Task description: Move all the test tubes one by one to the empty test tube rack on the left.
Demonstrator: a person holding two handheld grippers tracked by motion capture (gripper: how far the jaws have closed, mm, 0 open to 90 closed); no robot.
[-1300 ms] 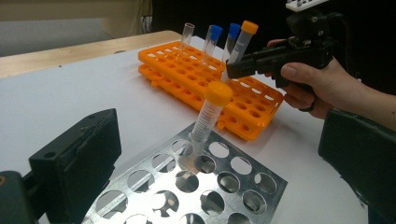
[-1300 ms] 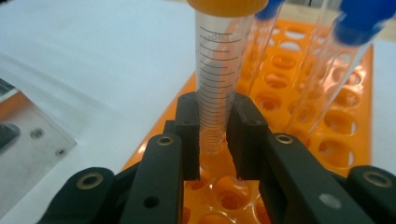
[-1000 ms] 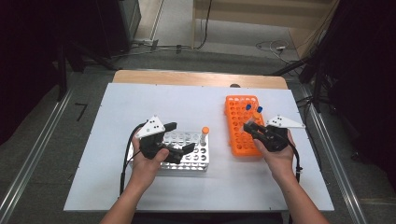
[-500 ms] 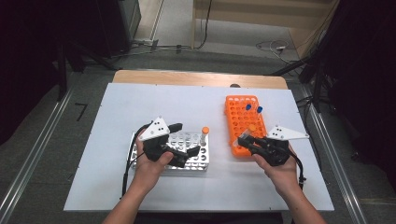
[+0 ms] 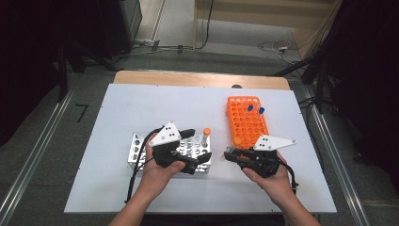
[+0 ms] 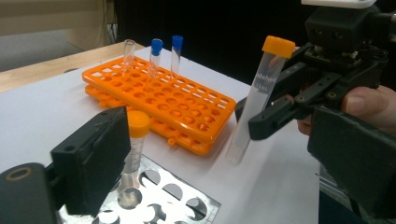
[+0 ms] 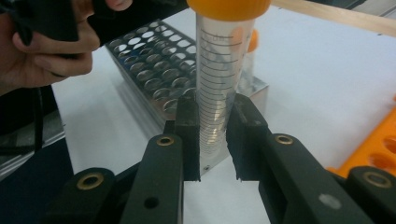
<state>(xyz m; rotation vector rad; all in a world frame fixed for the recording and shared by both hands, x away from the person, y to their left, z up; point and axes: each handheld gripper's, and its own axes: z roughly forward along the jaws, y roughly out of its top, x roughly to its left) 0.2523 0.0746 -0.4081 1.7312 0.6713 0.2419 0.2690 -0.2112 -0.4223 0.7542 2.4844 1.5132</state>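
Between my right gripper's [image 7: 212, 135] jaws sits an orange-capped tube [image 7: 219, 70], clamped upright.
It hangs off the metal rack's [image 5: 141, 146] right end, near the orange rack [image 5: 247, 125]; my left gripper [image 5: 200, 160], empty-jawed over the metal rack, has just been closing slightly.

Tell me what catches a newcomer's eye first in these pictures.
First the orange-capped tube, clamped between the fingers of the right gripper and held above the white table. Next the bright orange rack at the table's right, with two blue-capped tubes standing at its far end. Then the metal rack under the left gripper, with one orange-capped tube at its corner.
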